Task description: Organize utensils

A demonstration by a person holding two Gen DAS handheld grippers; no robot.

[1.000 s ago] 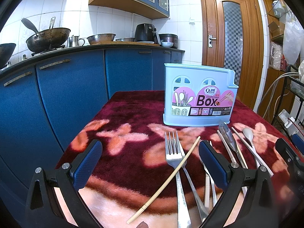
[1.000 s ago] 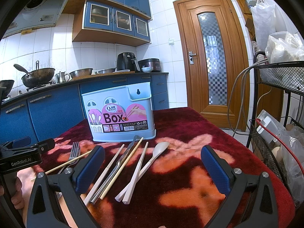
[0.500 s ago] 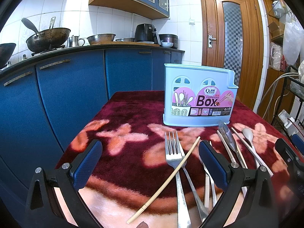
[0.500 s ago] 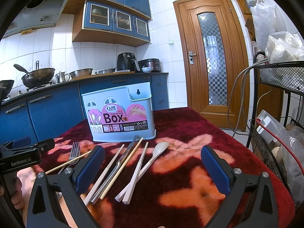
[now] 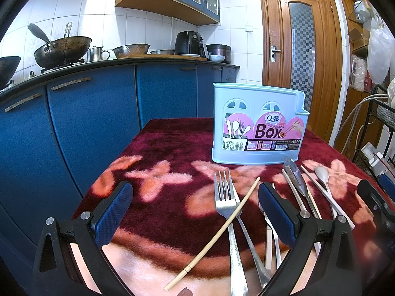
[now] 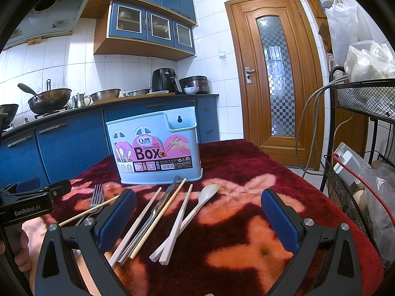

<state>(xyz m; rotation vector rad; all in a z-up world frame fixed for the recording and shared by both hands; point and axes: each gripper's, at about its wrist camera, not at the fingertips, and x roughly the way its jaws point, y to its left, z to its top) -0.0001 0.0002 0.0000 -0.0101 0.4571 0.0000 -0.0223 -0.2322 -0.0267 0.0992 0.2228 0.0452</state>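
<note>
left gripper: fingers spread, empty | right gripper: fingers spread, empty | fork and chopstick on bench between left fingers, handles toward camera | box beyond | left nearer fork

Chopsticks box blocks beyond utensils

Home kitchen, blue cabinets, wok on stove, air fryer, white tiled walls
</note>
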